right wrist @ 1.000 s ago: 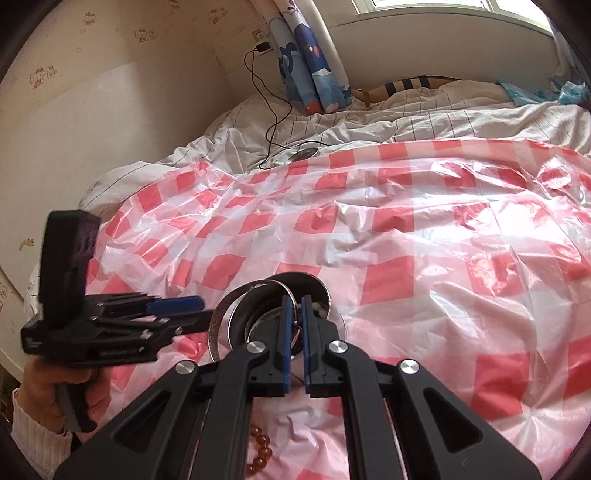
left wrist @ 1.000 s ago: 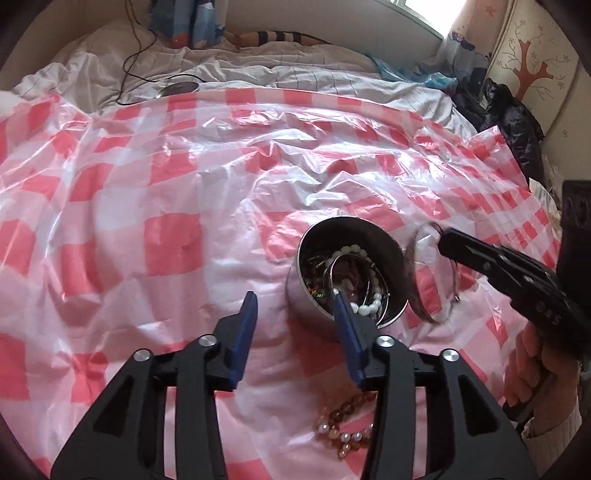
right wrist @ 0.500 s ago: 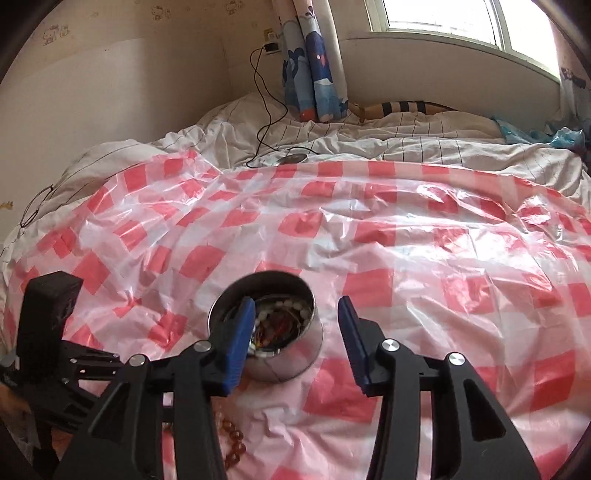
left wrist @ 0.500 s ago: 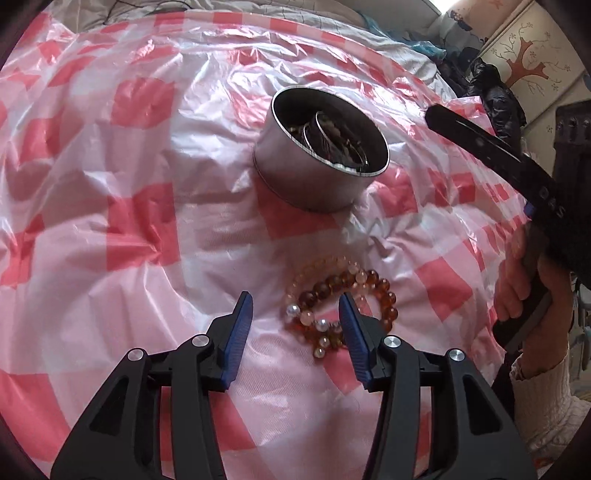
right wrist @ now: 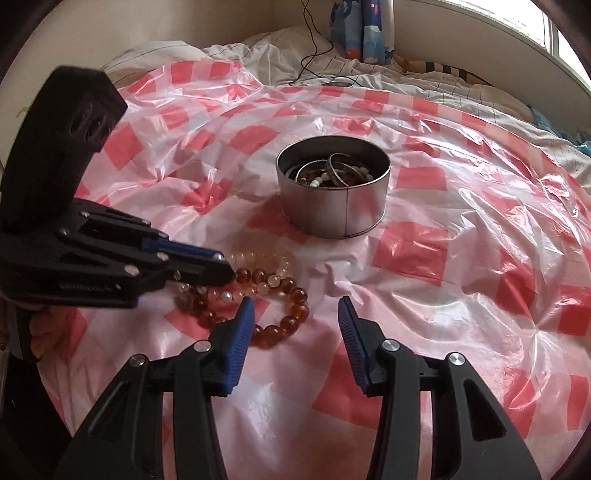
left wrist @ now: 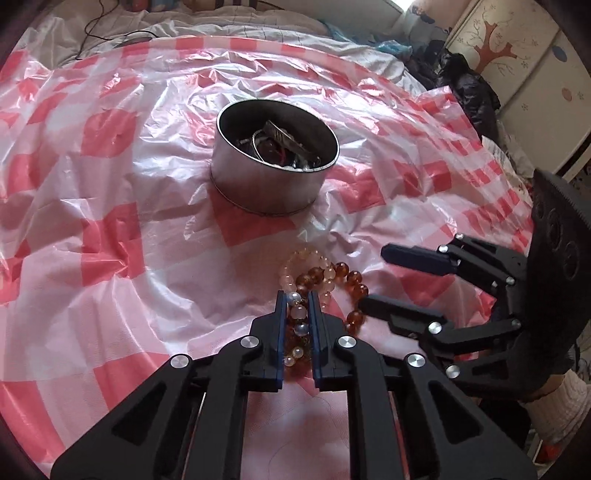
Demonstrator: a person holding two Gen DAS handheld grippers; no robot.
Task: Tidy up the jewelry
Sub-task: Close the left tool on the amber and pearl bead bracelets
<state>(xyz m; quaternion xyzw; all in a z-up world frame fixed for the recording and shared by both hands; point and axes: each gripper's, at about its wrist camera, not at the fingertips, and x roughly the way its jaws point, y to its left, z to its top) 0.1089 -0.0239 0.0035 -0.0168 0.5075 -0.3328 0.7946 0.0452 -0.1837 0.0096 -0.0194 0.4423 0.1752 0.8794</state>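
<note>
A round steel tin holding bangles and beads stands on the checked sheet, and also shows in the right wrist view. In front of it lies a small pile of bead bracelets: amber, pale pink and pearl. My left gripper is down on the pile, its jaws closing with the pearl beads pinched between the blue pads. It enters the right wrist view from the left. My right gripper stands open just right of the pile. The amber bracelet lies by its left finger.
A red and white checked plastic sheet covers the bed. White bedding with a black cable lies behind it. Dark clothes and a painted wardrobe stand at the right, a curtain at the back.
My left gripper came back from the tin, sank onto the bead bracelets and closed on the pearl beads. My right gripper let a bangle go over the tin, opened and dropped beside the pile.
</note>
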